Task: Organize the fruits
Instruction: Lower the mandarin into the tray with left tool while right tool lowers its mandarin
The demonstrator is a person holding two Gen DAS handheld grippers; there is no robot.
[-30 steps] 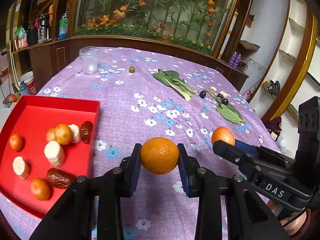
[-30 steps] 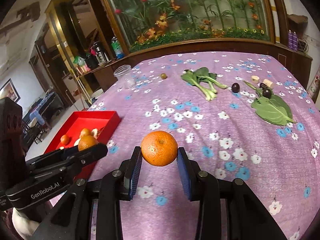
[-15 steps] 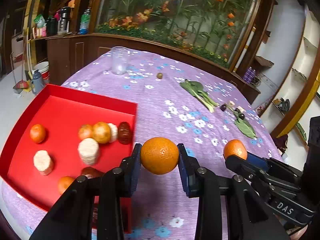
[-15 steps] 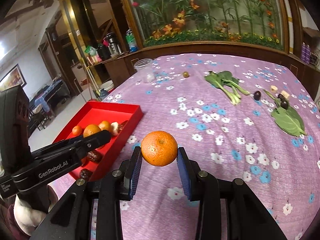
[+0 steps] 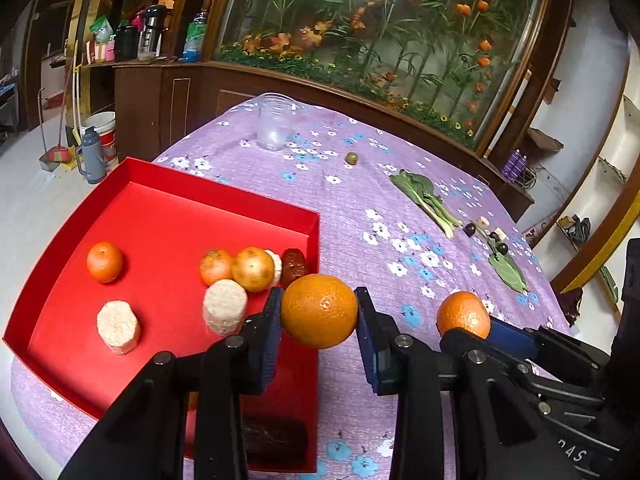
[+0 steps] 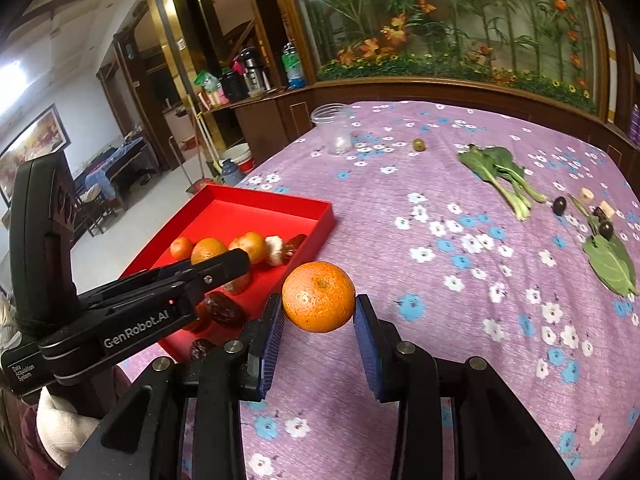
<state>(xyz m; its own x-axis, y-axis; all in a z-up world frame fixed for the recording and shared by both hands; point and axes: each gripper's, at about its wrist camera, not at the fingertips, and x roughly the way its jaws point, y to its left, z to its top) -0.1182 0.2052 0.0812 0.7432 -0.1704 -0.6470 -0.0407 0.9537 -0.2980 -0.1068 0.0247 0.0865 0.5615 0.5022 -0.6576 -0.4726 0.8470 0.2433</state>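
My left gripper (image 5: 319, 314) is shut on an orange (image 5: 319, 310), held above the right edge of the red tray (image 5: 168, 196). The tray holds several oranges, pale round pieces and dark dates. My right gripper (image 6: 319, 300) is shut on a second orange (image 6: 319, 297), just right of the tray (image 6: 256, 204) over the purple cloth. The right gripper and its orange (image 5: 463, 314) also show at the right in the left wrist view. The left gripper body (image 6: 132, 300) crosses the tray in the right wrist view.
A clear plastic jar (image 5: 275, 122) stands at the table's far side, with a small green fruit (image 5: 351, 157) near it. Leafy greens (image 6: 498, 176), dark plums (image 6: 559, 205), small cut pieces and a leaf (image 6: 610, 264) lie at the far right.
Both grippers have moved left toward the red tray, each still holding its orange. The tray now lies closer and under the left gripper.
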